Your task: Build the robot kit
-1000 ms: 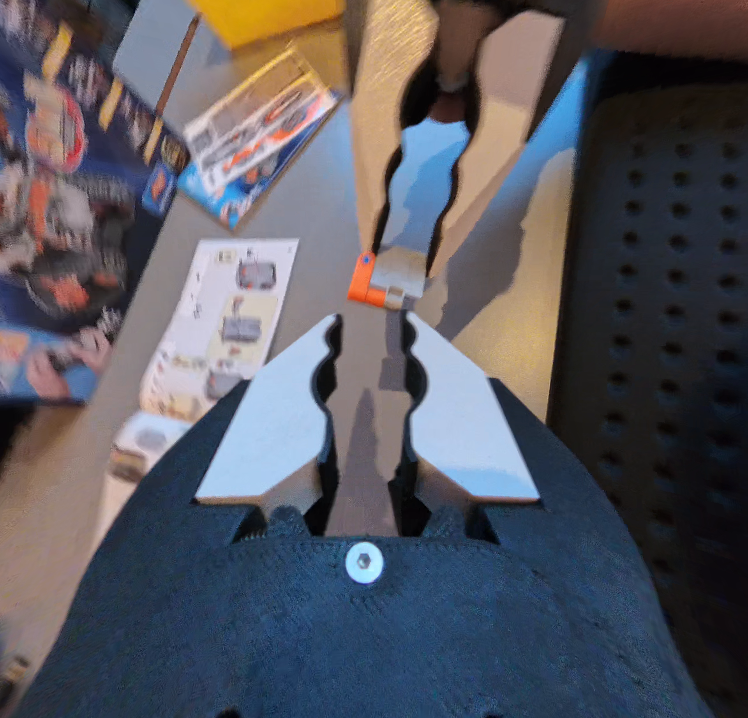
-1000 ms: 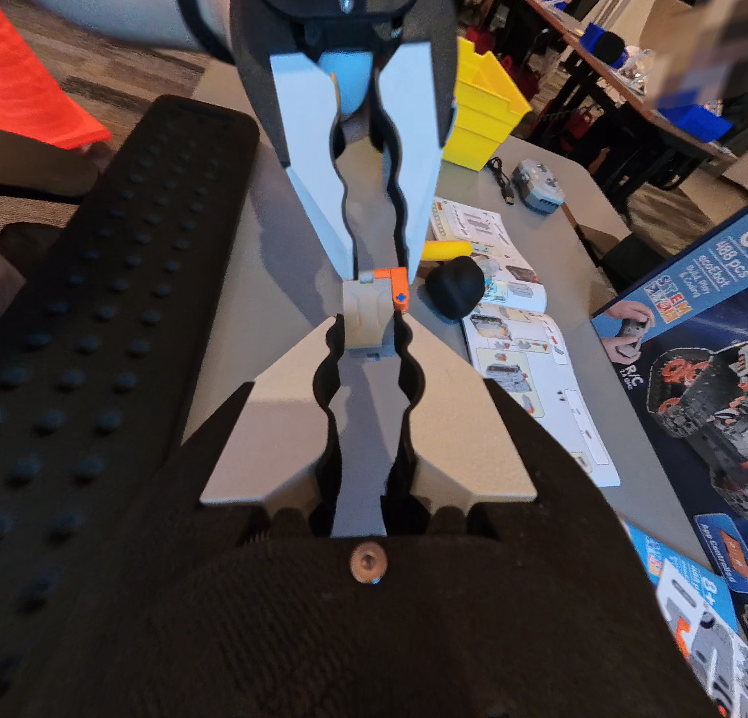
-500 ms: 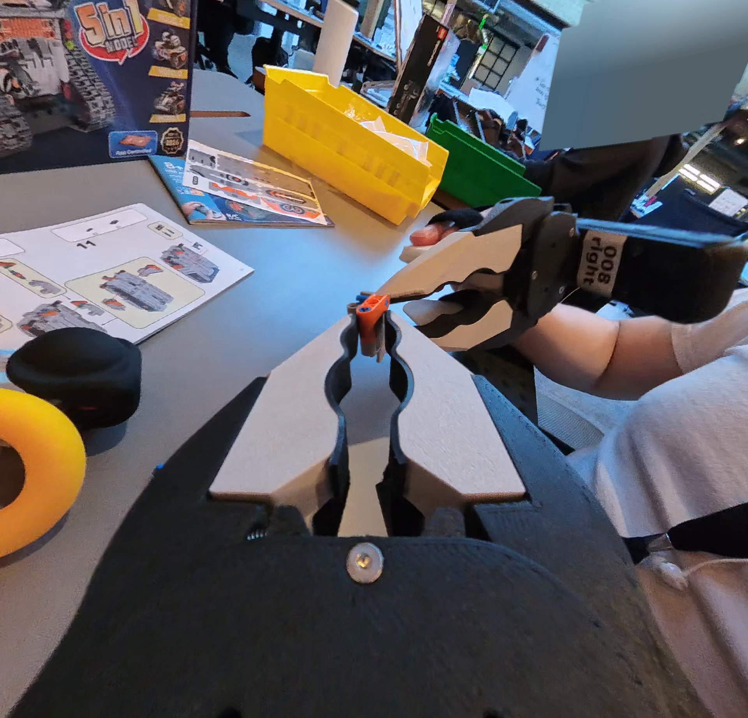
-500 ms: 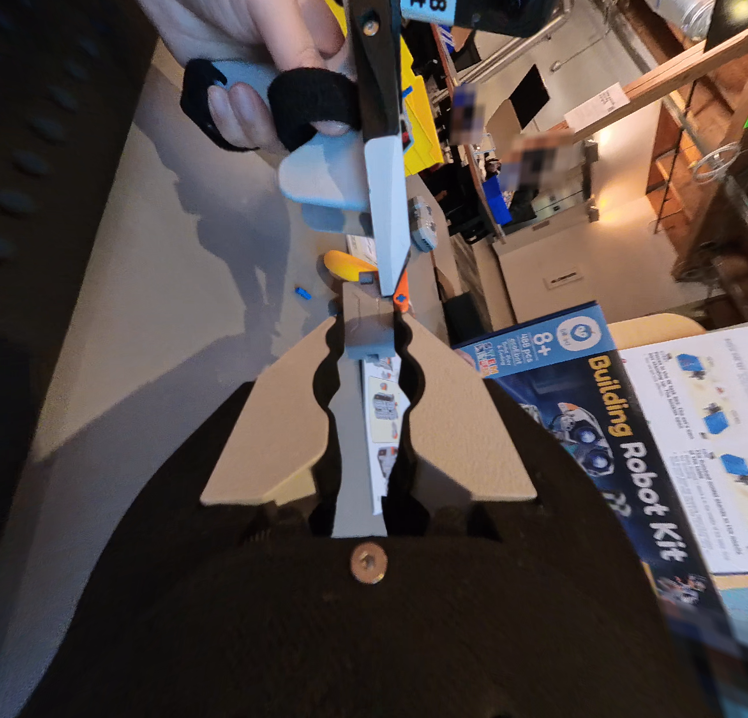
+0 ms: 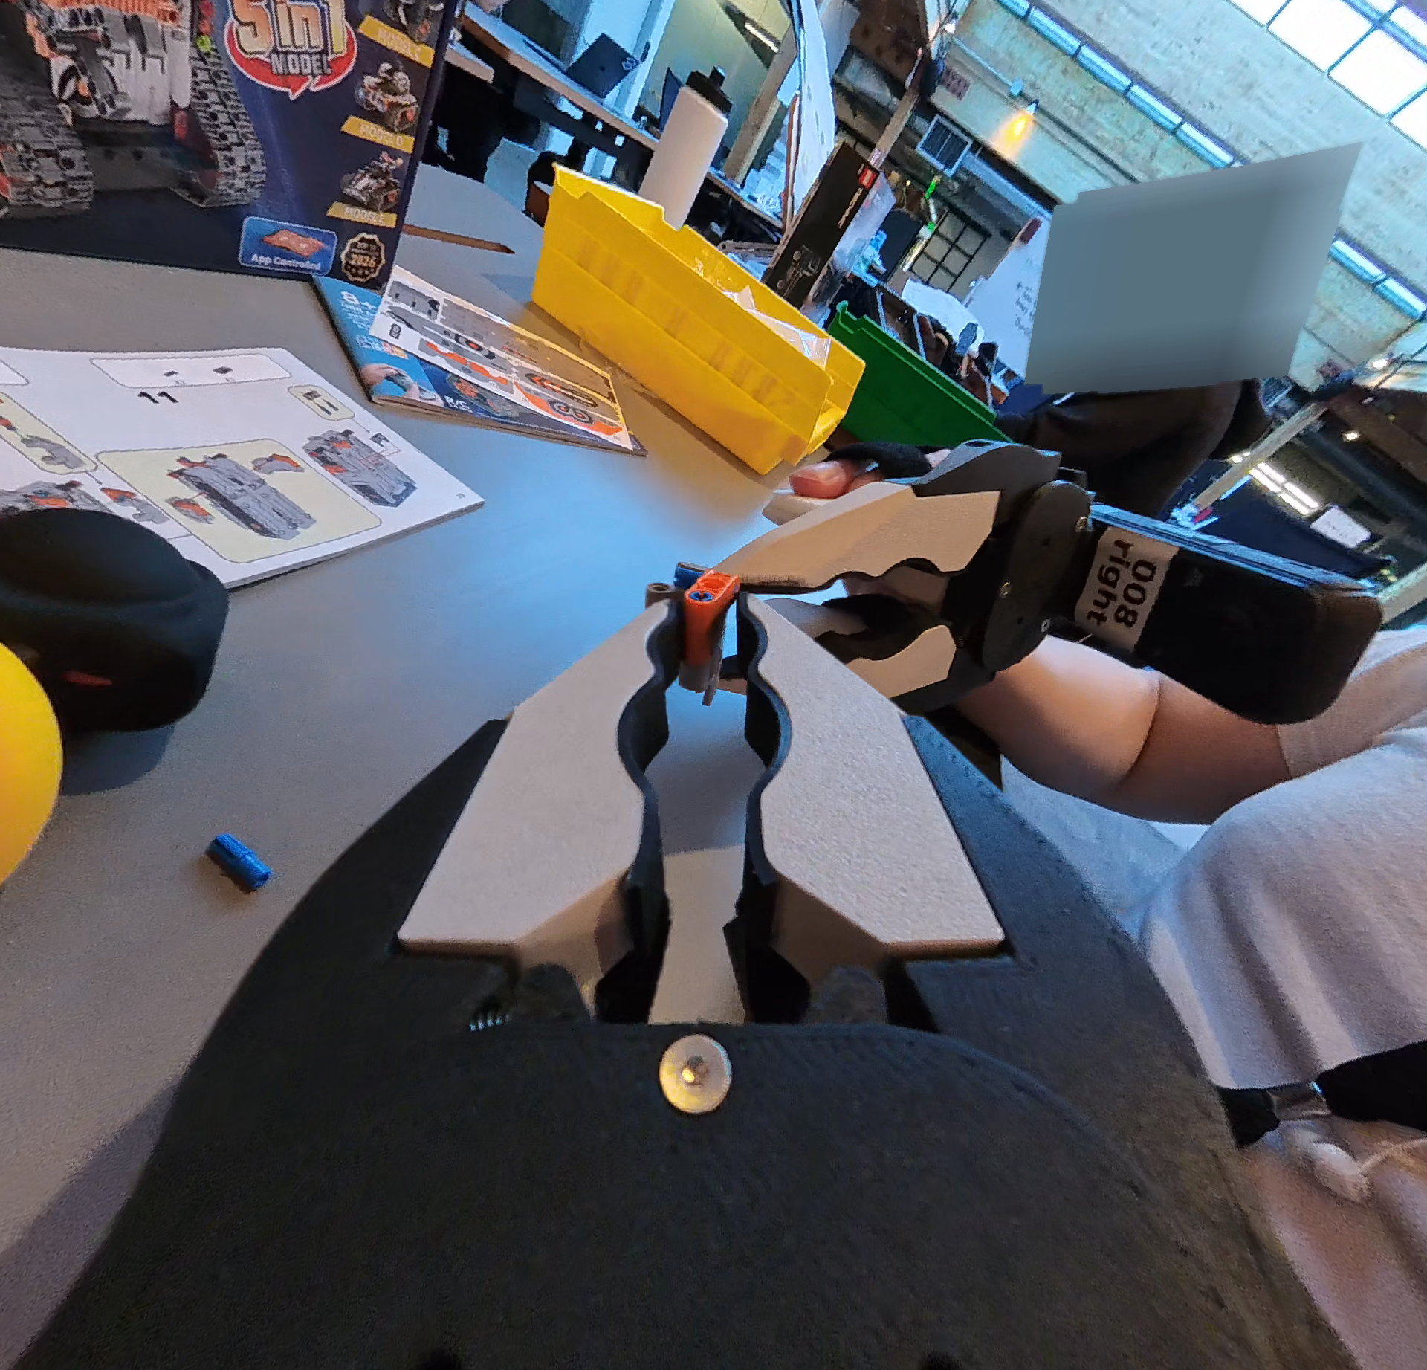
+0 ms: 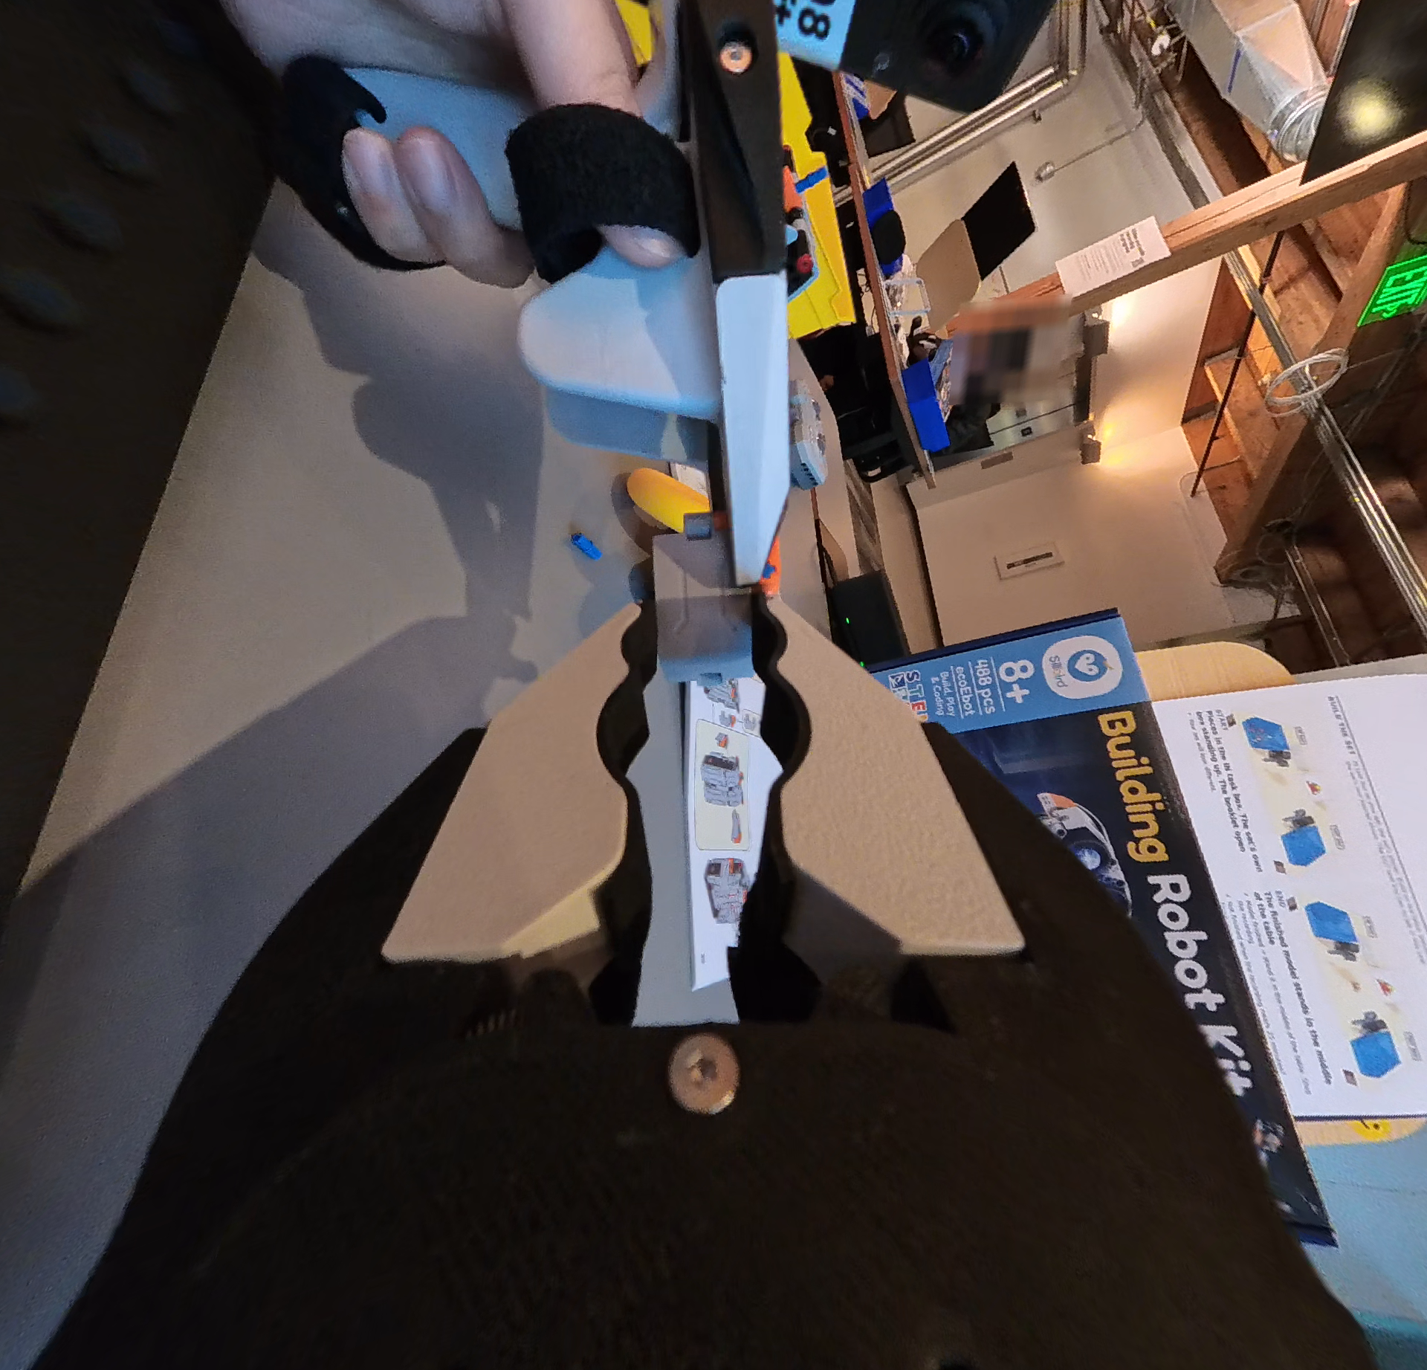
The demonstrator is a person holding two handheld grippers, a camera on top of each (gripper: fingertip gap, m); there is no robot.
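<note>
My left gripper [image 5: 699, 616] is shut on a small orange brick piece [image 5: 704, 626], held upright between its fingertips above the grey table [image 5: 432, 684]. My right gripper [image 6: 701, 626] is shut on a grey block [image 6: 699, 622]. The orange piece [image 6: 770, 560] sits against the block's far edge. The two grippers meet tip to tip: the right gripper [image 5: 753, 598] comes in from the right in the left wrist view, and the left gripper [image 6: 745, 557] comes down edge-on from above in the right wrist view. The grey block is mostly hidden in the left wrist view.
A blue pin [image 5: 238, 862] lies loose on the table. A black wheel [image 5: 100, 622], a yellow ring [image 5: 19, 761] and an open instruction booklet [image 5: 216, 460] lie left. A yellow bin [image 5: 679, 329], a green bin [image 5: 903, 391] and a kit box [image 5: 193, 97] stand behind. A dark perforated panel [image 6: 77, 329] borders the table. Both grippers' tips are close together, under 4 cm apart.
The left gripper closed in on the orange piece held out by the right gripper and took hold of it. Both grippers then tilted up; in the last half second they barely moved.
</note>
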